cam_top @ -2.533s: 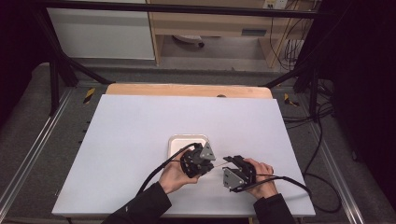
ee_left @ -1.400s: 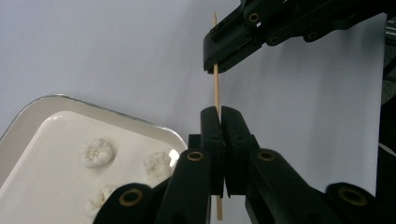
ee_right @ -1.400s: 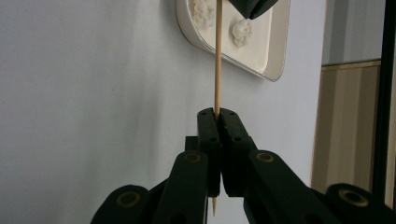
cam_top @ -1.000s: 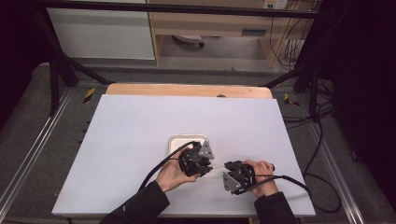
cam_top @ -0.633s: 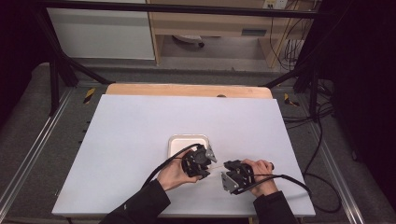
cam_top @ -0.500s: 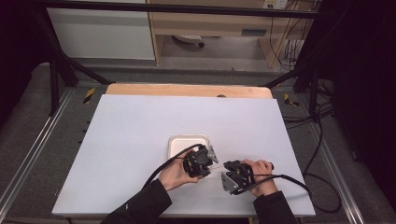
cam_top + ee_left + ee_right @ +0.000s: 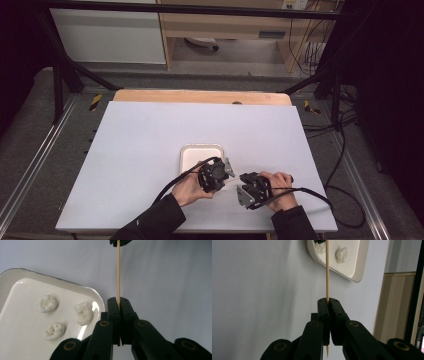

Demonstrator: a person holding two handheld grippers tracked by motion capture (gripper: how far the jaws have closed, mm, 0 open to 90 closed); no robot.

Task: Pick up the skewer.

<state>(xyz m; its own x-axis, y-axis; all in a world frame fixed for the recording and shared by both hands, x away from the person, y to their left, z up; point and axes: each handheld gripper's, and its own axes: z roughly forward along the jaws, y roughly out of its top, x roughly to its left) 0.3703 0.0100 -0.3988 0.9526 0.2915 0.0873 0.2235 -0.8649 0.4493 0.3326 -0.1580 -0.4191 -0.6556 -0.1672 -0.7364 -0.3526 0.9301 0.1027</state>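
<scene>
- Your left gripper [image 7: 118, 305] is clenched on a thin wooden skewer [image 7: 118, 272]; its two black jaws are pressed together with the stick pinched between them near their tips.
- In the left gripper view the skewer runs straight up from those jaws, and a short bit of it also shows below the jaw tips, between the gripper's arms.
- At the top of that view the skewer meets a dark shape, which is your other gripper holding the far end.
- Your right gripper [image 7: 328, 301] is likewise clamped on the same skewer, jaws closed against the stick, with the pointed end poking out below them.
- From the right gripper's jaws the skewer climbs toward the white tray [image 7: 359, 267], where the tip of the left gripper shows at the top edge.
- In the high view your two grippers sit close together near your edge of the table [image 7: 150, 145], the left gripper [image 7: 220, 173] just beside the tray's near right corner and the right gripper [image 7: 243, 182] a little farther to the right, with the skewer bridging the small gap between them.
- The tray [image 7: 97, 296] lies just to the left of your left gripper's jaws, resting flat on the pale tabletop.
- Three small white lumps [image 7: 46, 303] of something soft and puffy lie on the tray, apart from one another; I cannot tell what they are.
</scene>
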